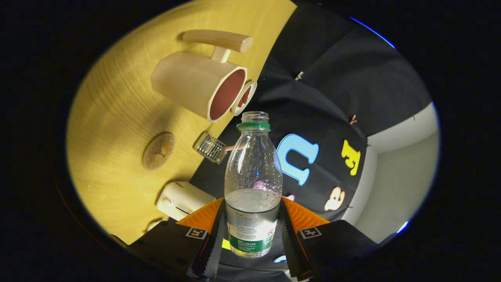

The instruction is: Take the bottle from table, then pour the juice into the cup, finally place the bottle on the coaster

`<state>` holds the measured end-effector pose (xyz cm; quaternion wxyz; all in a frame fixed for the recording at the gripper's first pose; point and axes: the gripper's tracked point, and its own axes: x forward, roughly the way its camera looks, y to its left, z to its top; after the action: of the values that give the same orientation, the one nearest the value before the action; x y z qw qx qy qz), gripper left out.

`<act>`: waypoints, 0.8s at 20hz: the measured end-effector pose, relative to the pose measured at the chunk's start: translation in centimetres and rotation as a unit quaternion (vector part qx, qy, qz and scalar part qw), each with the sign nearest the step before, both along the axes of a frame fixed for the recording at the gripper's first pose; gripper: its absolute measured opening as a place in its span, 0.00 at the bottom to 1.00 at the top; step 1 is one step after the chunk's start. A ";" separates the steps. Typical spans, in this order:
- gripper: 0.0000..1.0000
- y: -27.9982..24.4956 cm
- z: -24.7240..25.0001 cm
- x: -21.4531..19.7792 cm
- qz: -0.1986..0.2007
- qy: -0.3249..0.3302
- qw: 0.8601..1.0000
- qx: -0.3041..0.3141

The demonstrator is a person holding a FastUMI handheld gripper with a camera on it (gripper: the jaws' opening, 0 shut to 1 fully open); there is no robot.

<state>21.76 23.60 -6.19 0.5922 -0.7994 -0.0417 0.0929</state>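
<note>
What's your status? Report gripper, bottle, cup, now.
Gripper shut on bottle, uncapped, part full, lifted and tilted. Cup beyond the fingers on the table, coaster nearer. Small glass sits between bottle and cup.

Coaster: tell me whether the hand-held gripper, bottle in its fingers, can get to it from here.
Probably yes. The hand-held gripper is shut on the bottle, and the coaster lies bare on the table, apart from the cup and small glass.
</note>
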 end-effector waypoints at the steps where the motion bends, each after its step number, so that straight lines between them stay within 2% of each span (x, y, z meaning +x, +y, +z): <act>1: 0.69 -0.3 -0.9 -0.3 -0.009 0.021 0.999 0.037; 3: 0.69 -0.4 -2.0 -0.8 -0.026 0.052 0.992 0.112; 5: 0.69 -0.4 -2.6 -1.1 -0.043 0.080 0.978 0.190; 7: 0.69 -0.4 -2.6 -0.8 -0.059 0.110 0.955 0.270; 9: 0.70 -0.2 -2.7 -0.4 -0.071 0.134 0.924 0.352; 11: 0.70 0.1 -2.9 -0.6 -0.078 0.161 0.879 0.443; 14: 0.70 1.1 -3.0 -0.7 -0.084 0.207 0.790 0.572; 16: 0.70 1.4 -2.5 -0.7 -0.078 0.219 0.742 0.628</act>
<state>21.10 24.98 -8.70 0.9582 -0.2044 0.1028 0.1720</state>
